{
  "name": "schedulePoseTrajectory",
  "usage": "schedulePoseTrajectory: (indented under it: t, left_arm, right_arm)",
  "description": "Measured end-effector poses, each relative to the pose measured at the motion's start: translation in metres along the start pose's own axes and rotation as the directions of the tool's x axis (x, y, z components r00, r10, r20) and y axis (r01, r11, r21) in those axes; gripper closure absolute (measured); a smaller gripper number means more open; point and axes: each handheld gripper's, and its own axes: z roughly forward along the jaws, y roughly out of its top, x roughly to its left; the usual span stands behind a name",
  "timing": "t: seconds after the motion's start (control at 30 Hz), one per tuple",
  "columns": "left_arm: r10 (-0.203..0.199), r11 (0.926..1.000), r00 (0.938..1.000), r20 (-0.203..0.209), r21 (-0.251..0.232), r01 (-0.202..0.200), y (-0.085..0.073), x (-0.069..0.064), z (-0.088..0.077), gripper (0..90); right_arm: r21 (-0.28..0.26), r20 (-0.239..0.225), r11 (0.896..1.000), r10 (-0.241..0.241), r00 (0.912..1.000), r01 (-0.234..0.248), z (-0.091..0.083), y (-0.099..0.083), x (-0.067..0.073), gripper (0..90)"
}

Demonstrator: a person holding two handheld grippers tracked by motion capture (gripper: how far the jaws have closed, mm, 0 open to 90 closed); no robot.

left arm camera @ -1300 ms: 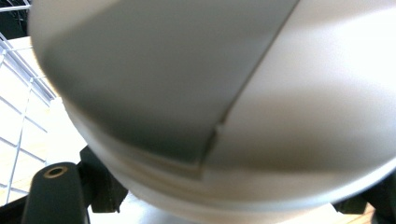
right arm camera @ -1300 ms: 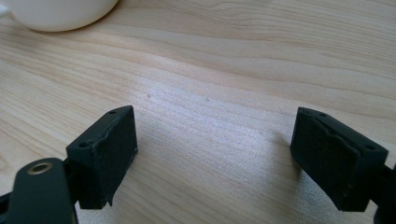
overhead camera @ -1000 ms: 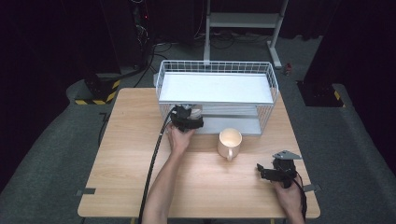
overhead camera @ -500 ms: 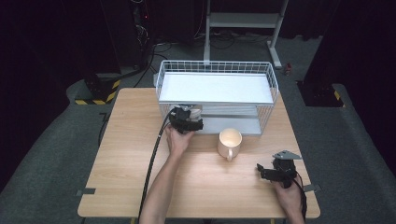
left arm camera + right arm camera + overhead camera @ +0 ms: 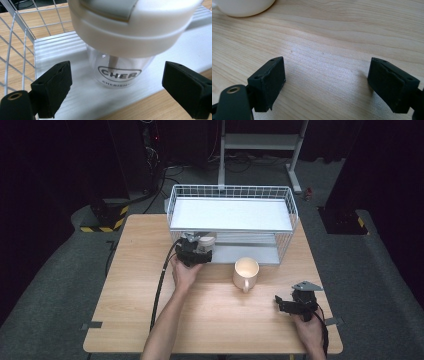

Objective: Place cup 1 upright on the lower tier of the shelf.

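I am holding my left claw (image 5: 196, 251) at the front left corner of the wire basket (image 5: 230, 195), which is sitting across the far half of the tabletop (image 5: 135, 285). Its jaws have just been opening and are now standing spread, with the clear tumbler (image 5: 120, 72) between them but apart from both pads; bare gaps are showing on each side of the glass in the left gripper view. The tumbler is standing upright on the white lower shelf (image 5: 82, 100) of the basket, near that shelf's front edge, its broad white lid (image 5: 132, 22) overhanging the glass. The basket's wire wall (image 5: 17, 45) is rising just beside my left jaw, so room is tight on that side, while the shelf is running on bare to the right of the tumbler.

Nearer the middle, the cream mug (image 5: 245, 273) is standing on the wood just in front of the basket, well apart from both claws. Open tabletop is lying between it and the near edge.

At the right, I am resting my right claw (image 5: 292, 306) close to the near right corner of the tabletop, jaws spread and pinching nothing, with only bare wood between them and the mug's base (image 5: 242, 6) farther ahead.
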Motion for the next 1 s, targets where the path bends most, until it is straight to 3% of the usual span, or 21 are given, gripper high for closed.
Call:
schedulePoseTrajectory:
  t: [0.23,0.27,0.33,1.0]
  left_arm:
    - [-0.013,0.9998,0.9998,0.014,-0.013,0.013,-0.002,-0.001,-0.009,10.1]
    - [0.006,0.9999,1.0000,-0.003,-0.011,-0.006,-0.002,0.000,-0.011,10.1]
    - [-0.007,0.9999,0.9999,0.014,-0.016,0.007,-0.003,0.000,-0.012,10.3]
    - [0.048,0.9978,0.9986,0.021,-0.047,-0.047,-0.017,-0.003,-0.034,10.3]
  right_arm:
    - [0.000,0.000,1.000,0.000,1.0000,0.000,0.000,0.000,0.000,14.8]
    - [0.000,0.000,1.000,0.000,1.0000,0.000,0.000,0.000,0.000,14.7]
    - [0.000,0.000,1.000,0.001,1.0000,-0.001,0.000,0.000,0.000,14.7]
    - [0.000,0.000,1.000,0.001,1.0000,-0.001,0.000,0.000,0.000,14.7]
